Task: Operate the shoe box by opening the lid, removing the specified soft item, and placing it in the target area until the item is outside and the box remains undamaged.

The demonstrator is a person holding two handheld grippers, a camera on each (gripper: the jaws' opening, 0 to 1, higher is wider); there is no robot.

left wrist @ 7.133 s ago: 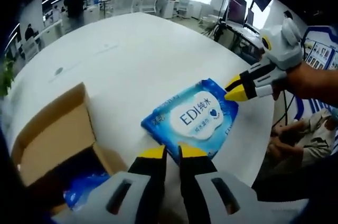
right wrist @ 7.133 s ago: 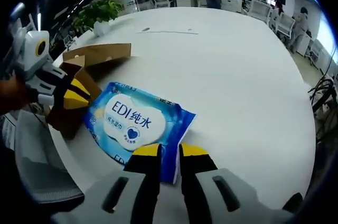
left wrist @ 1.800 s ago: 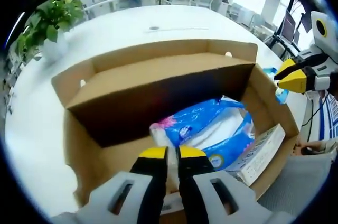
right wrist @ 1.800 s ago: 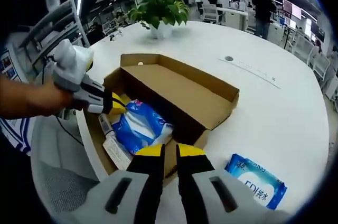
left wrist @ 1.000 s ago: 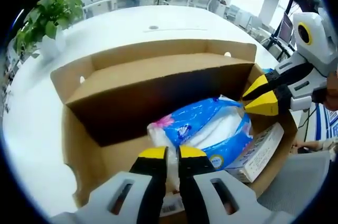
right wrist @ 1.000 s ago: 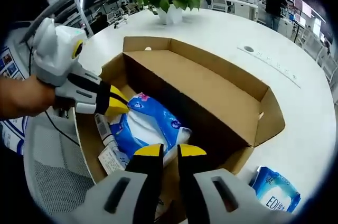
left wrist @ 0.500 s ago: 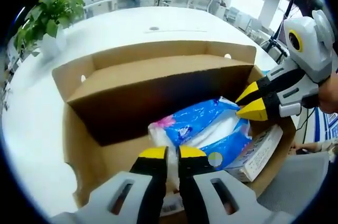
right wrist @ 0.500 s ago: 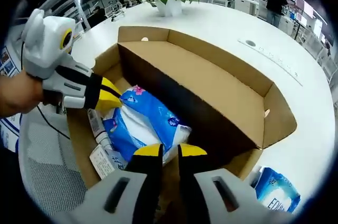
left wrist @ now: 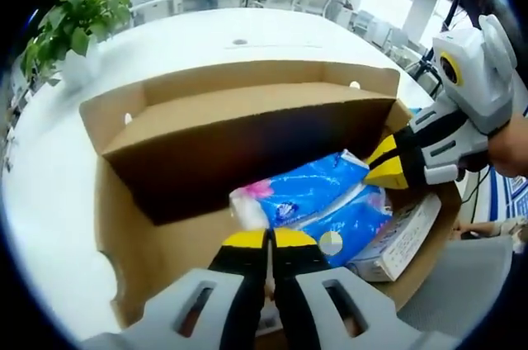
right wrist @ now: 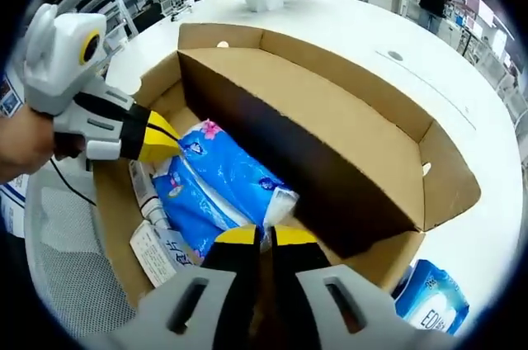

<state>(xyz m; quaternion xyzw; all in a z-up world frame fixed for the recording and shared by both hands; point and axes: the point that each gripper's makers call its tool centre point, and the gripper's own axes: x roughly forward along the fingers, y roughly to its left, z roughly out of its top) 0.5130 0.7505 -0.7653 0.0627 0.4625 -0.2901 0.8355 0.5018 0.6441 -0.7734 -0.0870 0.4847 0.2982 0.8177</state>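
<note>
Open shoe box, blue soft pack, potted plant

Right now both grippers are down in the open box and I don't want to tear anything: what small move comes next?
Probably lift both grippers straight up together. The left gripper and right gripper look shut on opposite ends of the blue soft pack, which lies in the shoe box under its raised lid, beside a white carton.

Open shoe box near the table's edge, blue soft pack inside, right gripper pinching its end, left gripper at its other end
</note>
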